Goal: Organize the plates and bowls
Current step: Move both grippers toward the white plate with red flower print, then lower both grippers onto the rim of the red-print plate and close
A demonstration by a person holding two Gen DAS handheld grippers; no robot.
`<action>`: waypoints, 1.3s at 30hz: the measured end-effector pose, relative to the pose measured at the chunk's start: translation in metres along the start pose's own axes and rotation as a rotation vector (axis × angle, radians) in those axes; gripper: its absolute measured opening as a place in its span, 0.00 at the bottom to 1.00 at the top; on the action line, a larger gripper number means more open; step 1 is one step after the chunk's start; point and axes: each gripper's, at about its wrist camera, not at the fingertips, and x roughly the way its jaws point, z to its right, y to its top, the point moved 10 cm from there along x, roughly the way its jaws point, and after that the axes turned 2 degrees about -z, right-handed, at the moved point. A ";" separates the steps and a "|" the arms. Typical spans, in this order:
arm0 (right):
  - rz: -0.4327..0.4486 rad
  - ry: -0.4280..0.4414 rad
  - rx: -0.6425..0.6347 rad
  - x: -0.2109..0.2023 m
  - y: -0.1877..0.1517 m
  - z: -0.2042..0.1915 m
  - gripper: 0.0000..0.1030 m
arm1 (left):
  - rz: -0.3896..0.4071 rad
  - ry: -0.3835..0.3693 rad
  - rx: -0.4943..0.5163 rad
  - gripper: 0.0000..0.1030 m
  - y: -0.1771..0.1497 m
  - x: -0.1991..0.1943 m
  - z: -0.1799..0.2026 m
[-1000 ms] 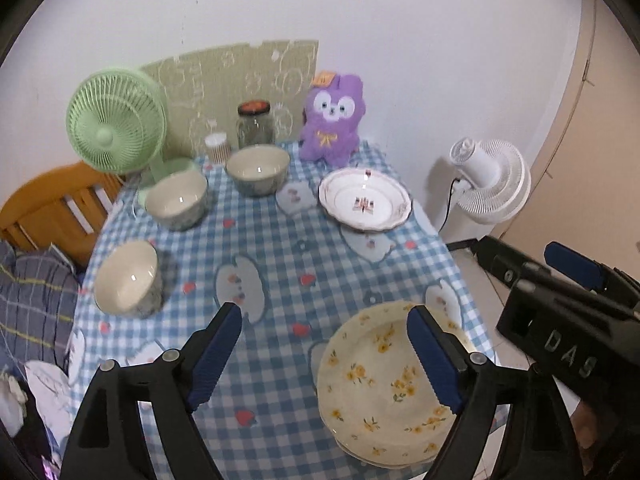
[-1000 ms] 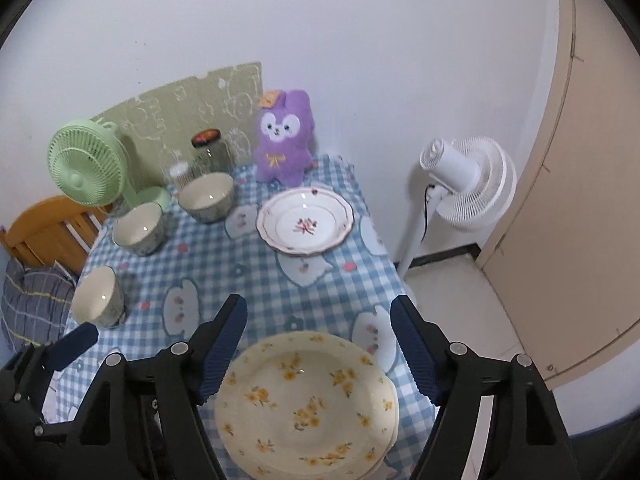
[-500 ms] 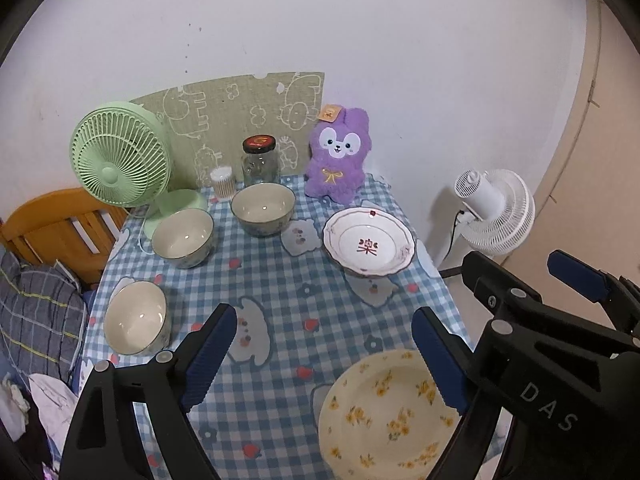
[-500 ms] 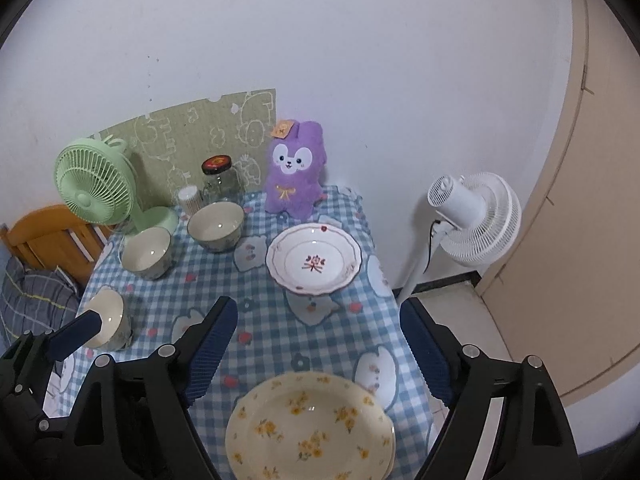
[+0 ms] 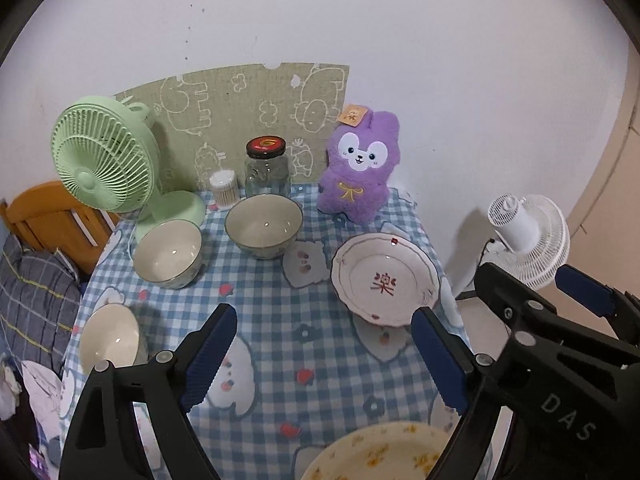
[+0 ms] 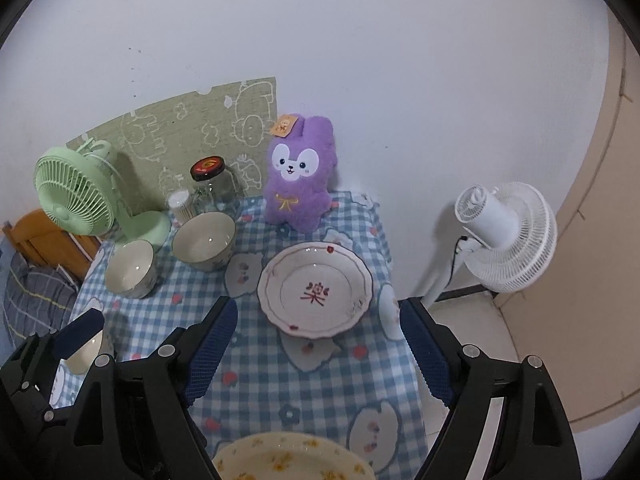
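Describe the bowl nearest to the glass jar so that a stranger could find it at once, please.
Start at the purple plush rabbit by the wall; left of it stands a glass jar with a red and black lid. Directly before the jar sits the bowl. It is the widest of the three bowls and the nearest to the red-patterned plate.

Open cloth mid-table (image 5: 280,320). Bowls (image 5: 262,226) crowd far left; red-motif plate (image 5: 386,282) right; yellow-flowered plate (image 5: 380,456) blocks near edge.

Soft, even indoor light fills both views. The white fan (image 6: 506,236) casts a shadow toward nine o'clock on the wall (image 6: 360,60). Bowls (image 5: 262,224) carry small glints. Fisheye bending and black vignetting crowd the edges.
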 end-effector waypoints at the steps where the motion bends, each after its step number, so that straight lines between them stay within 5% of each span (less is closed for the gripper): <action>1: -0.006 0.004 -0.001 0.007 0.003 0.002 0.83 | -0.003 0.006 0.000 0.87 0.003 0.007 0.002; 19: -0.039 0.041 -0.020 0.095 0.027 0.022 0.83 | -0.039 0.031 -0.041 0.85 0.024 0.090 0.020; 39: -0.140 0.038 -0.013 0.194 -0.006 0.044 0.75 | -0.115 0.057 -0.014 0.74 -0.003 0.182 0.024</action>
